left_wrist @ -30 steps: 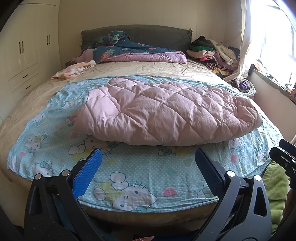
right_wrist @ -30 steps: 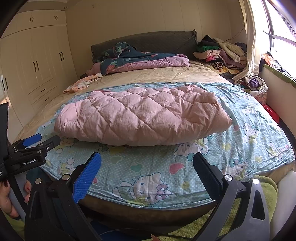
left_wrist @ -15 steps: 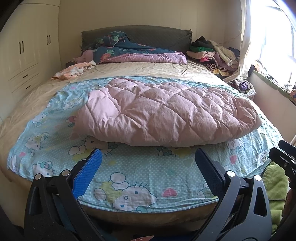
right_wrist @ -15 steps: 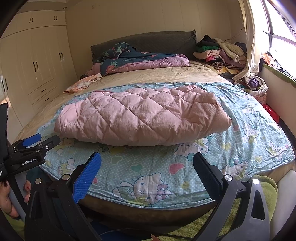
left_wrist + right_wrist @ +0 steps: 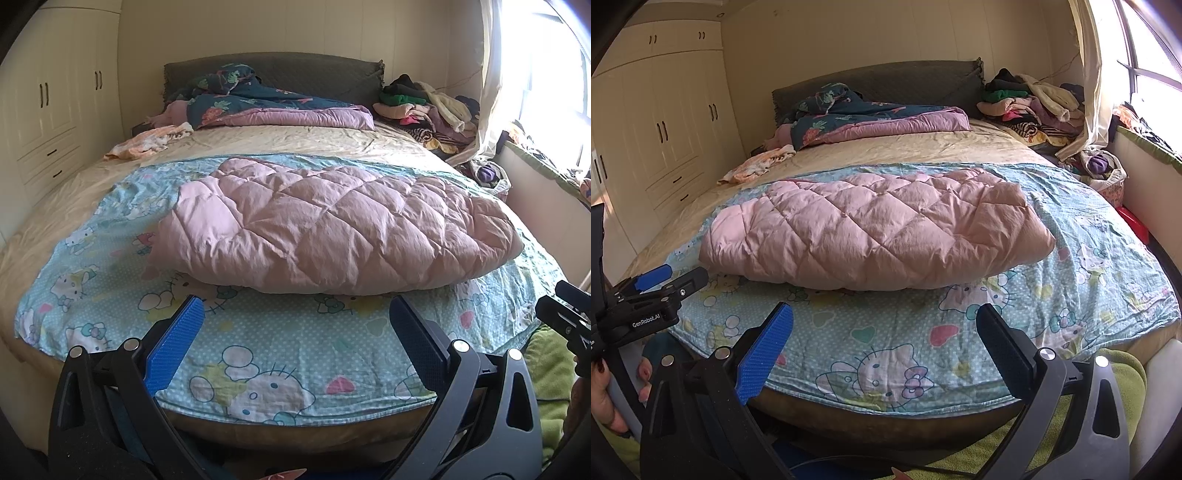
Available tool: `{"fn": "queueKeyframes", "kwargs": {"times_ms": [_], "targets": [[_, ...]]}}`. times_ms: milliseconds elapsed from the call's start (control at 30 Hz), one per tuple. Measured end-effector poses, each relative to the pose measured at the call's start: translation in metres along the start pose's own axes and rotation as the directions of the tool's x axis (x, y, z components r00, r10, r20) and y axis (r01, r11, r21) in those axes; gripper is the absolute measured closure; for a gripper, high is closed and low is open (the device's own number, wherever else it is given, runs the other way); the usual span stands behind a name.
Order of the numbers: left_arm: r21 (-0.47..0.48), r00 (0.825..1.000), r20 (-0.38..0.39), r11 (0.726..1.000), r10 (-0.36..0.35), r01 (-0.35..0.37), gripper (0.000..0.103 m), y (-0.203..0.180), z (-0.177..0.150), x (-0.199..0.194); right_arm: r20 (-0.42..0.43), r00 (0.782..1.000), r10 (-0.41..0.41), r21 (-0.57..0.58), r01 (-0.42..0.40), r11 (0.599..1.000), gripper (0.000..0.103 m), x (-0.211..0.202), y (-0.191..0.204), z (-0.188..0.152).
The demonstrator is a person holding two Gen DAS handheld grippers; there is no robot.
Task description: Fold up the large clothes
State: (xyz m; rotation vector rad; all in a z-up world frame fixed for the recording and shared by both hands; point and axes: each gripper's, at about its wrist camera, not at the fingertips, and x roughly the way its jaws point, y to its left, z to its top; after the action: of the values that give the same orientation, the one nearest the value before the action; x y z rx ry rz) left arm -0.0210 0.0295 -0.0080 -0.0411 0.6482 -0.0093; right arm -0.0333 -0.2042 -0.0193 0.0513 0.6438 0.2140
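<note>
Pink quilted garment (image 5: 332, 232) untouched; hand (image 5: 605, 398) only in right view.

Quilted pink coat (image 5: 332, 229) matt, puffy cloth; printed sheet (image 5: 280, 339) thin, smooth cotton.

Cartoon-cat sheet (image 5: 288, 332) spread over beige bed (image 5: 280, 142). Dark floral quilt (image 5: 258, 99) bunched at grey headboard (image 5: 314, 74). Clothes pile (image 5: 1034, 107) by curtain (image 5: 1087, 74). Cream wardrobe (image 5: 661, 122) along the side wall.
</note>
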Motion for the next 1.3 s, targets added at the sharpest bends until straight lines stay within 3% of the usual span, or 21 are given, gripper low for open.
{"fn": "queueKeyframes", "kwargs": {"times_ms": [1000, 1300], "targets": [[-0.006, 0.999, 0.014, 0.999, 0.034, -0.034, 0.009, 0.001, -0.002, -0.001, 0.007, 1.000, -0.004, -0.009, 0.004, 1.000, 0.004, 0.001, 0.002, -0.001], [-0.031, 0.999, -0.039, 0.999, 0.038, -0.039, 0.009, 0.004, -0.007, 0.005, 0.031, 0.999, -0.029, -0.006, 0.030, 1.000, 0.004, -0.004, -0.003, -0.002]]}}
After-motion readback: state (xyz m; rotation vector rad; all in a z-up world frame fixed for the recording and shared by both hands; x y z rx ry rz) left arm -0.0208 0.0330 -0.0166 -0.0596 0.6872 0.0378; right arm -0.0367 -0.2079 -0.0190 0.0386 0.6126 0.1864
